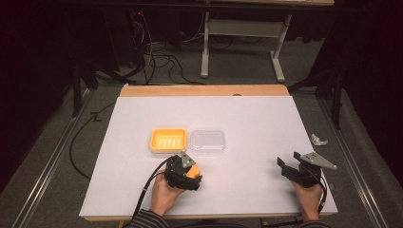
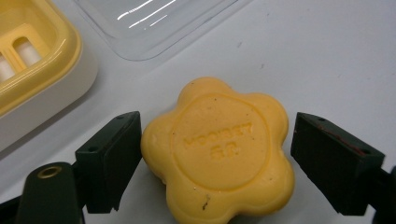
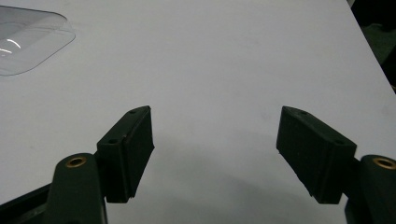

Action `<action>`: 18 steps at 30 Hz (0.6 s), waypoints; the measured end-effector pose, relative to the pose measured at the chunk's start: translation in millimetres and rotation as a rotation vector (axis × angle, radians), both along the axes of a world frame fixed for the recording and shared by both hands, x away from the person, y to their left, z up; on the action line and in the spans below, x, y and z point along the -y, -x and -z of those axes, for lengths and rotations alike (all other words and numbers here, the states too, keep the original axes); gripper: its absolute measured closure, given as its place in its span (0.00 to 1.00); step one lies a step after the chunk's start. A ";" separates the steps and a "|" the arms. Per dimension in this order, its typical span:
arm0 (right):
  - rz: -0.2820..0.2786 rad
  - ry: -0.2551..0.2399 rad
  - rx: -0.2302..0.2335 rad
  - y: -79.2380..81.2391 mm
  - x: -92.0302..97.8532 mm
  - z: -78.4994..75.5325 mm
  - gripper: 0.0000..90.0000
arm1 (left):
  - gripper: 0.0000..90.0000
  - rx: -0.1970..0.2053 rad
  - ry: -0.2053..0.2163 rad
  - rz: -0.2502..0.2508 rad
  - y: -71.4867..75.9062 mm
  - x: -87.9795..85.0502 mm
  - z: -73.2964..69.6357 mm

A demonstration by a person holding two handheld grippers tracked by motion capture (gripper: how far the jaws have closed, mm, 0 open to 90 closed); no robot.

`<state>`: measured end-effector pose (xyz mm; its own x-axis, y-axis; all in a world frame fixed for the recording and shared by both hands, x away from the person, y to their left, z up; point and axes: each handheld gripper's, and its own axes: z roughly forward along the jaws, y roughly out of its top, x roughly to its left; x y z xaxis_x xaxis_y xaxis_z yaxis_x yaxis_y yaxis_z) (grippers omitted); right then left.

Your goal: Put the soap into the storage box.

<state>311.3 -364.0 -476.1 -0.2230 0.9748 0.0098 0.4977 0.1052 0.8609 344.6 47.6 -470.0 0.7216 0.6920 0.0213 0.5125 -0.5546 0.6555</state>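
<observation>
Soap point(image 2: 219, 151) lying on table point(image 1: 256, 118) at six o'clock of open yellow dish point(image 1: 167, 139), flanked by left gripper point(image 2: 217, 154) jaws not yet pinching; lifting, placing left; right gripper point(image 3: 215, 154) spread, idle.

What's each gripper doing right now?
Left gripper: open, jaws either side of the yellow soap, not clamped.
Right gripper: open, nothing between its jaws.

Flower-shaped yellow soap point(image 2: 219, 151) between parted black fingers point(image 2: 109, 161), yellow soap dish point(image 2: 42, 60), clear lid point(image 2: 154, 23) beyond
</observation>
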 end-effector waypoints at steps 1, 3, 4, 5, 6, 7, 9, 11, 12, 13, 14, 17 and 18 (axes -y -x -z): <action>0.000 0.000 0.000 0.0 0.0 0.0 0.31 | 0.20 -0.001 -0.005 0.002 -0.1 0.7 0.7; 0.001 0.001 0.001 0.0 0.1 0.0 0.31 | 0.21 0.002 -0.019 0.002 0.1 1.8 1.9; 0.000 0.000 0.001 0.1 0.0 0.0 0.31 | 0.22 0.004 -0.022 0.002 0.1 2.0 2.3; 0.000 0.001 0.001 0.1 0.0 0.0 0.31 | 0.23 0.005 -0.022 0.002 0.2 2.1 2.4; 0.000 0.001 0.001 0.1 0.1 0.0 0.31 | 0.23 0.006 -0.021 0.002 0.2 2.0 2.3; 0.000 0.001 0.001 0.0 0.0 0.0 0.31 | 0.24 0.010 -0.021 -0.002 0.2 2.0 2.2; -0.001 0.000 0.000 0.0 -0.1 0.0 0.31 | 0.26 0.013 -0.021 -0.006 0.2 1.9 2.1; -0.001 0.000 0.001 0.1 0.1 0.0 0.31 | 0.28 0.018 -0.023 -0.007 0.4 1.4 1.7; -0.001 0.000 0.001 0.1 0.1 0.0 0.31 | 0.29 0.018 -0.024 -0.007 0.3 1.2 1.7; -0.001 0.000 0.002 0.1 0.1 0.0 0.31 | 0.29 0.020 -0.026 -0.006 0.3 1.1 1.7; 0.000 0.000 0.002 0.2 0.1 0.0 0.31 | 0.29 0.021 -0.027 -0.004 0.3 1.1 1.7; -0.001 0.000 0.002 0.1 0.1 0.0 0.31 | 0.30 0.028 -0.028 0.000 0.7 1.0 1.9; -0.001 0.000 0.001 0.1 0.1 0.0 0.31 | 0.30 0.031 -0.029 0.002 0.9 1.1 1.9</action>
